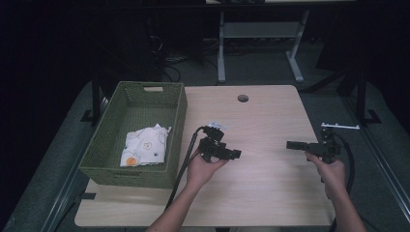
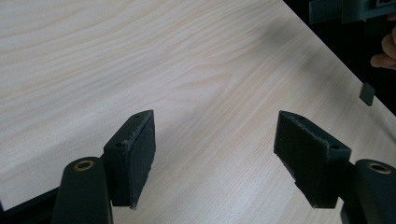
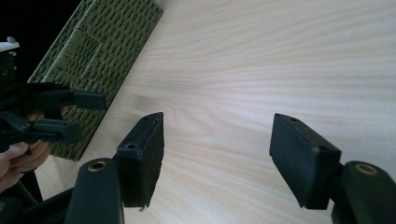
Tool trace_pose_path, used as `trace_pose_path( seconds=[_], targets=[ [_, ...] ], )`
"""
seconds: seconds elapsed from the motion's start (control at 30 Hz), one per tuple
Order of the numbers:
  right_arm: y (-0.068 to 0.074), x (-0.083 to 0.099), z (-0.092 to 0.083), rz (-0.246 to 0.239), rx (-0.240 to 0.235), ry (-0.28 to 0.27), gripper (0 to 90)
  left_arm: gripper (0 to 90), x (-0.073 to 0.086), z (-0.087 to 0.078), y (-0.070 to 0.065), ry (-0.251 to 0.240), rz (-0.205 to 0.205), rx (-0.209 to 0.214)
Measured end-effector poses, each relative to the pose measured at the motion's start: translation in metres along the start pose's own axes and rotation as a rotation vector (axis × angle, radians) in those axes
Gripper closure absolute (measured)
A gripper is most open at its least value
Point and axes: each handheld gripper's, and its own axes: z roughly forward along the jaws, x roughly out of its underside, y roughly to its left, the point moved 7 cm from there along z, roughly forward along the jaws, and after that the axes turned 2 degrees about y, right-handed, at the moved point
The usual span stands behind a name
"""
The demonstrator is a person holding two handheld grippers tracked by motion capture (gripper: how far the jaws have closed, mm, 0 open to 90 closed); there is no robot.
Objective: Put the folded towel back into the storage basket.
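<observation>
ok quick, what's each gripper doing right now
left gripper: open, nothing between the jaws, over bare table
right gripper: open, holding nothing

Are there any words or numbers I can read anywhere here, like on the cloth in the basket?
No words or numbers can be read.
The folded cloth in the green basket has small printed shapes, too small and blurred to tell whether any are letters.
The wooden table, left gripper and right gripper carry no readable text.

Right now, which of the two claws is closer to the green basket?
The left claw, held beside the green basket with the folded cloth; the right claw hovers near the table's far edge.
</observation>
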Motion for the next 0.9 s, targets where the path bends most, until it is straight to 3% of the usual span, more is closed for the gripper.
trace_pose_path(
  seconds=[0.3,0.6,0.9],
  targets=[
    [-0.003,0.012,-0.001,-0.008,-0.003,0.009,33.9,29.1,0.009,-0.002,0.002,-0.011,0.006,-0.027],
    [0.0,0.024,-0.001,-0.017,-0.02,0.02,33.5,29.0,0.015,-0.004,0.001,-0.022,0.003,-0.008],
    [0.0,0.039,-0.004,-0.019,-0.019,0.024,33.2,28.8,0.021,-0.008,0.003,-0.027,0.011,-0.015]
  ],
)
